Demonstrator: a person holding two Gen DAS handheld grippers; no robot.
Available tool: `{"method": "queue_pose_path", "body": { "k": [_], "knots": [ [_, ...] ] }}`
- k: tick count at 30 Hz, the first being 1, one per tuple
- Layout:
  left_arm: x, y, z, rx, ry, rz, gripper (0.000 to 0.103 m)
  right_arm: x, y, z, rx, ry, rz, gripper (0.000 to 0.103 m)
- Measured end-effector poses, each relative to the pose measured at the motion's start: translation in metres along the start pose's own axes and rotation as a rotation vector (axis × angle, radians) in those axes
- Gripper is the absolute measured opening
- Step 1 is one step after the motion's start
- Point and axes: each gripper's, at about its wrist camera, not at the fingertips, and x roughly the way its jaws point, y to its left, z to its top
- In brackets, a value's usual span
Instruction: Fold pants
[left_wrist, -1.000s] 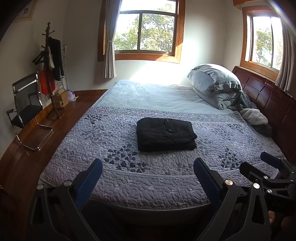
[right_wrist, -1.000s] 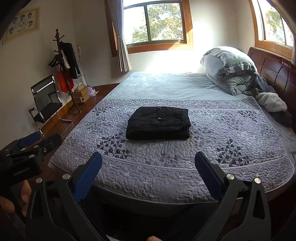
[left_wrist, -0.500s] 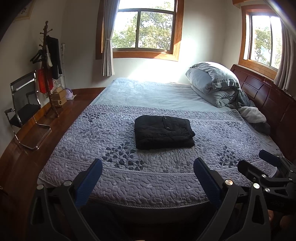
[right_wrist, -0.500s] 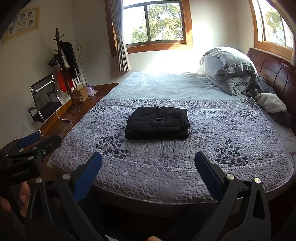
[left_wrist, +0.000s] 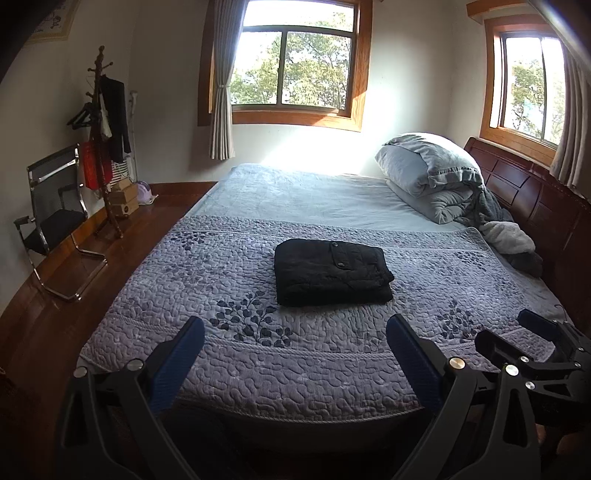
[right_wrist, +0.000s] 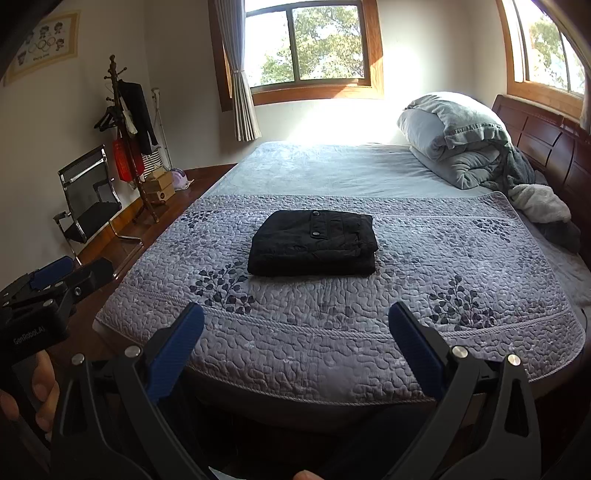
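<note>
The black pants (left_wrist: 330, 272) lie as a compact rectangular stack on the grey quilted bedspread (left_wrist: 258, 354), roughly at its middle, with a snap button and pocket flap facing up and the doubled layers showing along the edge nearest the cameras. Judging from that neat stack, the folding looks finished; at most a small squaring of the slightly uneven right-hand edge might be left, and nothing in view suggests a further fold is needed. The left gripper (left_wrist: 291, 350) hangs over the near edge of the bedspread, well short of the pants, with its blue-padded fingers spread wide and nothing between them. The right gripper (right_wrist: 295, 338) sits likewise at the near edge of the bedspread, fingers wide apart and empty. Beyond the pants, toward the wooden headboard (left_wrist: 524, 192), a rolled grey duvet (left_wrist: 432, 173) rests on the bed, and neither gripper is anywhere near it.
</note>
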Motion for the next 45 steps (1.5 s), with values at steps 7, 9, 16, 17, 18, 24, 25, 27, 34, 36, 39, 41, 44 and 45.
{"method": "queue_pose_path", "body": {
  "k": [7,9,16,17,18,24,25,27,34,36,39,41,44,45],
  "knots": [
    [-0.0025,-0.0015,0.0012,0.012,-0.002,0.01,0.099,-0.0013,0.0006,0.0005,-0.001,-0.006,0.003,0.1],
    [-0.0025,-0.0019,0.0004,0.009,0.003,0.009,0.099,-0.0019,0.002,0.0006,-0.006,-0.006,0.002,0.1],
    [-0.0032,-0.0022,0.0015,0.01,0.003,0.005,0.099,-0.0029,0.0036,0.0001,-0.006,-0.012,0.0,0.1],
    [-0.0034,-0.0025,0.0015,0.011,0.002,0.004,0.099,-0.0025,0.0034,0.0005,-0.007,-0.013,0.0,0.1],
    [-0.0036,-0.0024,0.0015,0.011,0.002,0.004,0.099,-0.0023,0.0036,0.0006,-0.008,-0.013,-0.001,0.1],
    [-0.0036,-0.0029,0.0018,0.013,0.005,0.002,0.099,-0.0017,0.0033,0.0003,-0.01,-0.011,0.0,0.1],
    [-0.0037,-0.0026,0.0018,0.012,0.005,0.004,0.099,-0.0015,0.0033,0.0003,-0.01,-0.011,-0.001,0.1],
    [-0.003,-0.0016,0.0023,0.011,0.007,0.003,0.099,-0.0015,0.0033,0.0002,-0.009,-0.01,0.0,0.1],
    [-0.0047,-0.0002,0.0027,0.012,0.002,0.01,0.099,-0.0011,0.0025,0.001,-0.012,-0.012,-0.002,0.1],
    [-0.0048,-0.0001,0.0026,0.012,0.003,0.01,0.099,-0.001,0.0028,0.0014,-0.011,-0.013,-0.002,0.1],
    [-0.0051,-0.0002,0.003,0.009,0.003,0.011,0.099,-0.0008,0.0028,0.0015,-0.012,-0.014,-0.002,0.1],
    [-0.0056,0.0002,0.003,0.006,0.001,0.013,0.099,0.0003,0.0024,0.0013,-0.013,-0.013,-0.006,0.1],
    [-0.0052,-0.0011,0.0017,0.012,0.007,-0.004,0.099,0.0002,0.0016,-0.0001,-0.016,-0.014,-0.01,0.1],
    [-0.0037,-0.0016,0.002,0.012,0.018,-0.012,0.099,0.0002,0.0018,-0.0006,-0.017,-0.013,-0.01,0.1]
  ]
}}
